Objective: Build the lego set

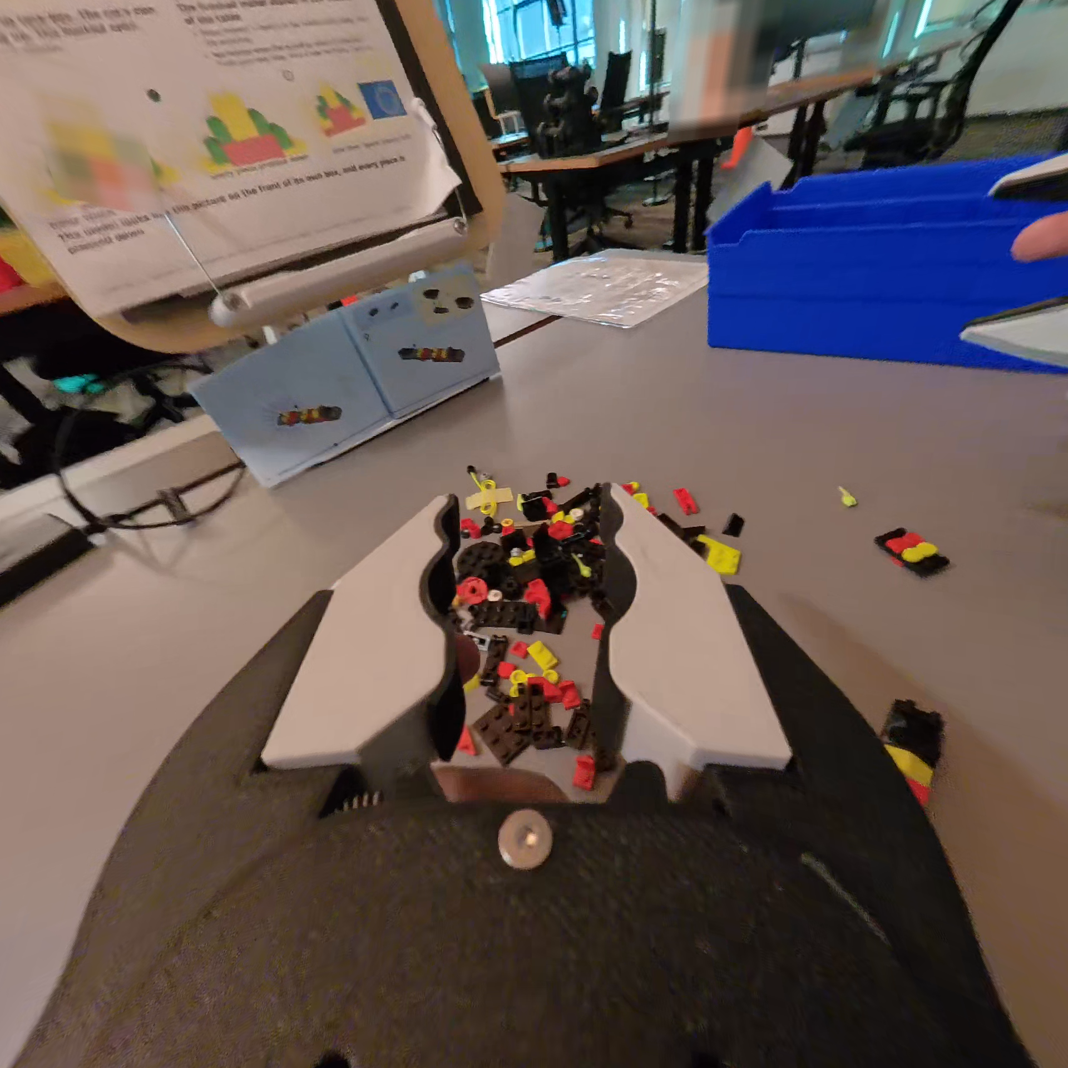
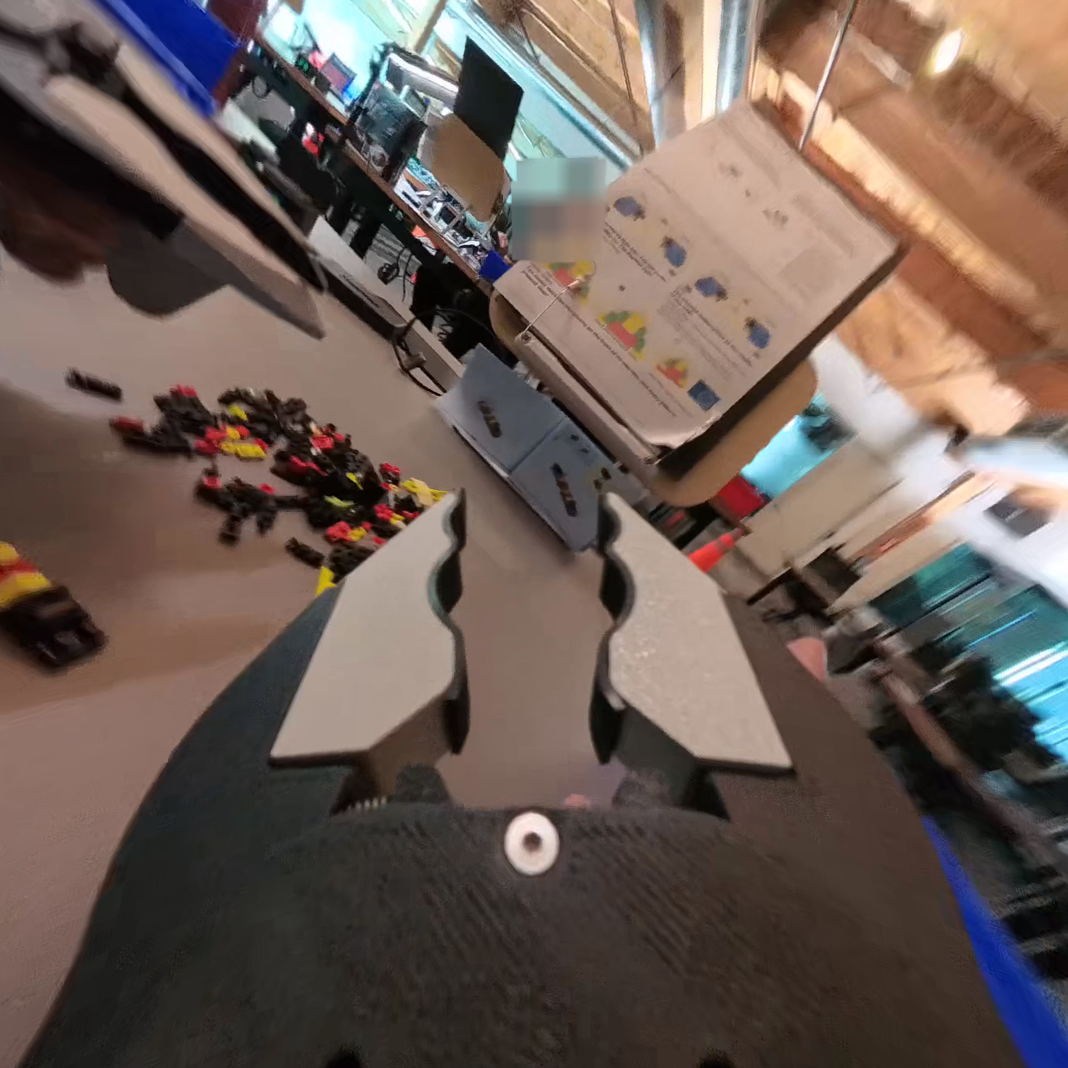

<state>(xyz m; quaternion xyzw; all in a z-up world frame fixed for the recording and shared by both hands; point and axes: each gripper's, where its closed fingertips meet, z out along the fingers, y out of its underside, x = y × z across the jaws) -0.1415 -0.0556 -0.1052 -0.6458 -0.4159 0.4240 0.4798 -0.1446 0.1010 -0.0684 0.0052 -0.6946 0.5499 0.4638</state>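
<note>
A pile of small black, red and yellow lego pieces (image 1: 523, 601) lies on the grey table (image 1: 751, 439). My left gripper (image 1: 529, 503) is open and empty, held above the pile, which shows between its fingers. A small black, red and yellow assembly (image 1: 912, 552) lies to the right, and another built chunk (image 1: 913, 745) sits nearer at the right. My right gripper (image 2: 531, 514) is open and empty, tilted, held above the table to the right of the pile (image 2: 289, 468). The built chunk shows at the right wrist view's left edge (image 2: 34, 607). The left gripper's finger (image 2: 191, 208) shows at upper left there.
A blue bin (image 1: 867, 271) stands at the back right. Two pale blue boxes (image 1: 352, 375) stand behind the pile, under a tilted board with an instruction sheet (image 1: 219, 144). A clear plastic bag (image 1: 595, 289) lies at the back. A loose yellow-green piece (image 1: 847, 497) lies apart. The built chunk (image 1: 913, 745) is about 15 cm from both grippers' fingertips. It is also in sight in the right wrist view (image 2: 29, 595).
</note>
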